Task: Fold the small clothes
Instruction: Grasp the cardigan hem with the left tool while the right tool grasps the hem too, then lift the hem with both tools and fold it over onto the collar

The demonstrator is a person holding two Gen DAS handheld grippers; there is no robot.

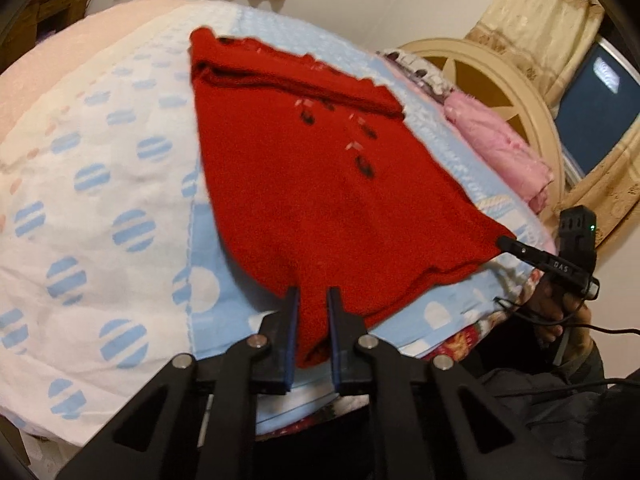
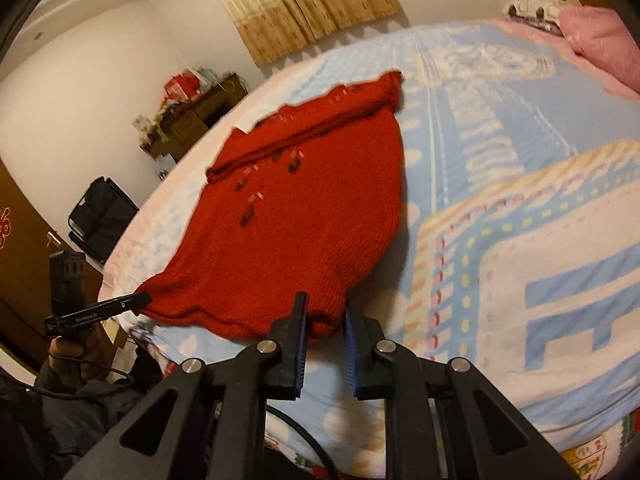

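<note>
**Both grippers pinch the near hem of a red knit sweater on the bed**

A small red sweater (image 1: 320, 184) lies spread on a bed, its knit coarse and ribbed-looking, with a scatter of small dark and pale pink motifs across the chest. Its far end is folded over into a thick band, and the body widens toward the near hem, which is lifted slightly off the cover at both corners.

The left gripper (image 1: 313, 300) has its black fingers with blue pads pressed onto one hem corner of the sweater, the wool bunched into a roll between them. The right gripper (image 2: 326, 306) is clamped the same way on the other hem corner, a knob of knit squeezed between its ridged blue pads (image 2: 352, 344). Each gripper also shows as a slim black bar at the sweater's hem in the other's view, with a hand (image 2: 80, 356) in a dark sleeve behind it.

Under the sweater lies a soft towelling cover (image 1: 120, 152), pale blue and white with striped blue circles. Beyond the sweater, toward the curved cream headboard (image 1: 516, 80), rests a fluffy pink folded blanket (image 1: 500, 148). Beige patterned curtains (image 2: 304, 4) hang on the wall past the sweater's far end.
</note>
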